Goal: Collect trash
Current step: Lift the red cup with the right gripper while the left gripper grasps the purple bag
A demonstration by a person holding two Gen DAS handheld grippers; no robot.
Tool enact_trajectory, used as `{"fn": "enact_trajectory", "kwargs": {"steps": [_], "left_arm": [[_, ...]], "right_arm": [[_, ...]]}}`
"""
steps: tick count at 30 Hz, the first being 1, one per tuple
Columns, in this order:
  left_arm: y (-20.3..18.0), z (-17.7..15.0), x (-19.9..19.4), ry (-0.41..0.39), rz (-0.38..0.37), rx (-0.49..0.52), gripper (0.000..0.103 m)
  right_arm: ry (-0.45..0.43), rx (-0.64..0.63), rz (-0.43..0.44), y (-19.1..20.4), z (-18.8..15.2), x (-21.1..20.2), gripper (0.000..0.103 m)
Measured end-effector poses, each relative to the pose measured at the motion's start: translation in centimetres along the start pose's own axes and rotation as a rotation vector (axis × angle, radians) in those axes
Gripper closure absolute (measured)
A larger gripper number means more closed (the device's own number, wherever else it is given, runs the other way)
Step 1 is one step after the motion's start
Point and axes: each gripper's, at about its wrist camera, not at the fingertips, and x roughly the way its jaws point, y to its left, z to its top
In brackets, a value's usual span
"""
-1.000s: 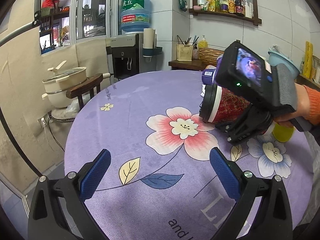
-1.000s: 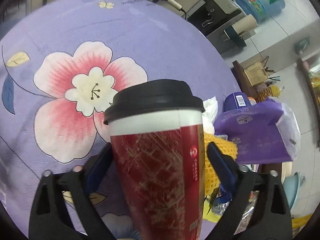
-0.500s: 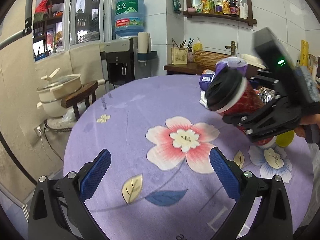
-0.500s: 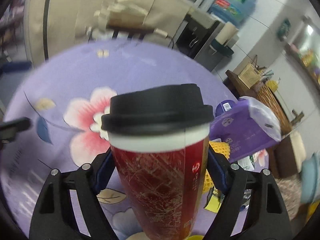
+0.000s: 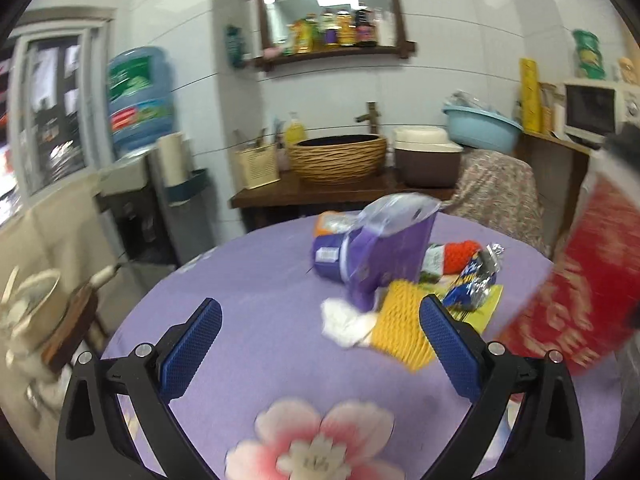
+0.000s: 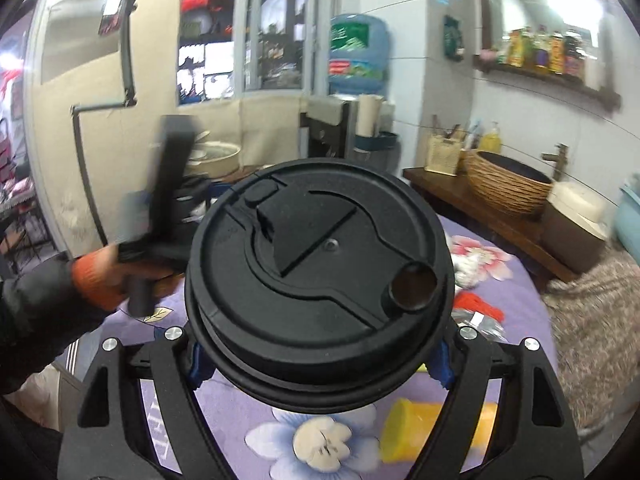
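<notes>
My right gripper (image 6: 320, 364) is shut on a red paper cup with a black lid (image 6: 320, 280). The lid faces the camera and hides the cup's body and most of the blue pads. In the left wrist view the same red cup (image 5: 572, 280) shows blurred at the right edge, above the table. My left gripper (image 5: 320, 344) is open with nothing between its fingers. Just beyond it a heap of trash lies on the table: a purple bag (image 5: 384, 248), a yellow knitted piece (image 5: 400, 328), a white tissue (image 5: 344, 324) and a foil snack wrapper (image 5: 472, 280).
The round table has a purple flowered cloth (image 5: 260, 280). A yellow cup (image 6: 420, 428) lies on its side below the held cup. A hand in an orange cuff (image 6: 100, 276) holds the left gripper. A wooden counter with a woven basket (image 5: 338, 158) stands behind the table.
The right gripper has lifted the cup off the table and rolled, so the lid now faces its camera. The left gripper has risen and swung right, from the flower print toward the trash heap.
</notes>
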Motion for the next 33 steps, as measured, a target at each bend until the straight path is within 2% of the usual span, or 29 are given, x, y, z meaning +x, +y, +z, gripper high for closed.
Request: {"fn": "enact_trajectory", "kwargs": {"steps": [4, 8, 9, 10, 12, 13, 15, 17, 21, 24, 29, 33], "left_arm": [[-2.7, 2.7, 4.3, 0.006, -0.083, 0.132, 0.005], [-4.8, 3.5, 8.5, 0.059, -0.102, 0.258, 0.005], [-5.0, 3.5, 9.4, 0.072, -0.100, 0.278, 0.009], [-5.2, 3.4, 10.4, 0.097, -0.092, 0.298, 0.013], [-5.5, 3.2, 11.6, 0.135, -0.086, 0.325, 0.031], [-5.5, 3.0, 12.1, 0.144, -0.071, 0.345, 0.037], [-5.5, 2.6, 12.4, 0.153, -0.057, 0.370, 0.063], [-5.2, 2.4, 12.1, 0.152, -0.043, 0.354, 0.079], [-4.8, 2.3, 10.8, 0.110, -0.036, 0.308, 0.085], [-4.5, 2.5, 9.0, 0.064, -0.013, 0.268, 0.086], [-3.5, 3.3, 4.1, -0.019, -0.010, 0.139, 0.086], [-4.3, 3.9, 0.6, -0.082, 0.020, 0.110, 0.086]], "right_arm": [[0.006, 0.036, -0.042, -1.1, -0.8, -2.4, 0.023], [0.011, 0.055, -0.092, -1.9, -2.4, -4.1, 0.023], [0.008, 0.062, -0.099, -2.1, -2.8, -4.6, 0.023], [0.005, 0.074, -0.104, -2.3, -3.3, -5.1, 0.023], [0.005, 0.083, -0.109, -2.8, -4.2, -5.6, 0.023], [0.004, 0.086, -0.121, -3.0, -4.6, -5.9, 0.023], [0.003, 0.091, -0.138, -3.2, -5.4, -6.2, 0.023], [-0.008, 0.111, -0.143, -3.8, -6.0, -6.5, 0.023], [-0.036, 0.162, -0.142, -5.0, -7.1, -6.9, 0.023], [-0.058, 0.174, -0.140, -5.2, -7.8, -7.1, 0.023], [-0.109, 0.224, -0.127, -6.1, -9.1, -8.3, 0.023], [-0.143, 0.272, -0.132, -7.3, -9.8, -9.7, 0.023]]}}
